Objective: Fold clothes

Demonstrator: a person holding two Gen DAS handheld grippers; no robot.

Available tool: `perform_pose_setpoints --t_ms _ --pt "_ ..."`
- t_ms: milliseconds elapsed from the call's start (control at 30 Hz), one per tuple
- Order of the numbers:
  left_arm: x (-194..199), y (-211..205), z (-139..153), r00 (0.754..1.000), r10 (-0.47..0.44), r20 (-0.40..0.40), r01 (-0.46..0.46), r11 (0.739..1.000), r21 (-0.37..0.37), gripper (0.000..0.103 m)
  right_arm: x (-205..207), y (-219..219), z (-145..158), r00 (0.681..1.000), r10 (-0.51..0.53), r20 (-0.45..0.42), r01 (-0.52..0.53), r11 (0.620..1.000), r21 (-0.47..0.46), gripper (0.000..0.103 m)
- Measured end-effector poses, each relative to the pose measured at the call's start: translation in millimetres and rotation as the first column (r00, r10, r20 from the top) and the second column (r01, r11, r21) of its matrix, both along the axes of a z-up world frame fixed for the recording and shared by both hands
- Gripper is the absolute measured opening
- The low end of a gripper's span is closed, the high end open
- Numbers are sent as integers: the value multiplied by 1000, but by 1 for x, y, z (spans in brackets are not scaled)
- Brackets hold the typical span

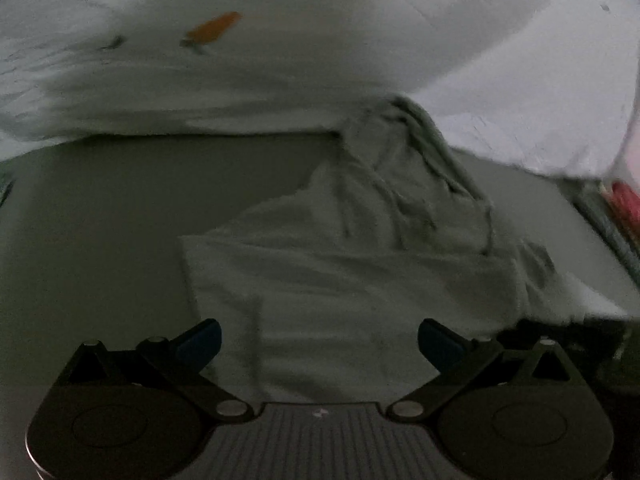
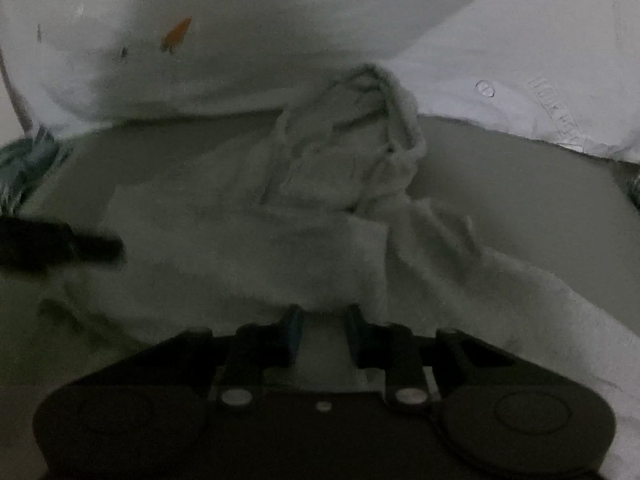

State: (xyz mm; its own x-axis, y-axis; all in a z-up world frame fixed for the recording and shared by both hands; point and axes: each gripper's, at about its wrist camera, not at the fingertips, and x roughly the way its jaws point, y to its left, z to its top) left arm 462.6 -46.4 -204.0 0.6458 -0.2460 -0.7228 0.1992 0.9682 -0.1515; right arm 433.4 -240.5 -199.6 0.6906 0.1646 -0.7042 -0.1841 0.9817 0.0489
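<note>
The pale towel-like cloth [image 1: 352, 264] lies rumpled in the middle of the grey table [image 1: 120, 216], its bunched end toward the far edge, where white bedding-like fabric with an orange mark [image 1: 216, 30] lies. Its long axis seems to run from the near edge to the far one. The left gripper [image 1: 319, 340] hovers above the near hem with jaws wide apart and empty. The right gripper [image 2: 322, 330] has its jaws narrowed at the near hem; whether they pinch it I cannot tell. This looks like the grasping step; next, each gripper needs a firm hold on a near corner
</note>
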Motion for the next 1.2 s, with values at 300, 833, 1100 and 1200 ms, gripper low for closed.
perform_pose_setpoints --t_ms 300,833,1100,1200 --pt "9 -18 -35 997 -55 -55 60 994 93 103 23 -23 -13 997 -71 -11 71 997 2 39" --pt "-22 -83 -22 975 -194 -112 213 956 204 103 -95 -170 2 848 -528 47 525 849 54 86" --pt "-68 -128 -15 933 -314 -174 352 896 269 103 -177 -275 -4 583 -798 149 806 591 11 99" --pt "-77 -140 -29 923 -308 -230 368 879 302 103 -203 -313 -16 508 -848 149 860 509 -36 99"
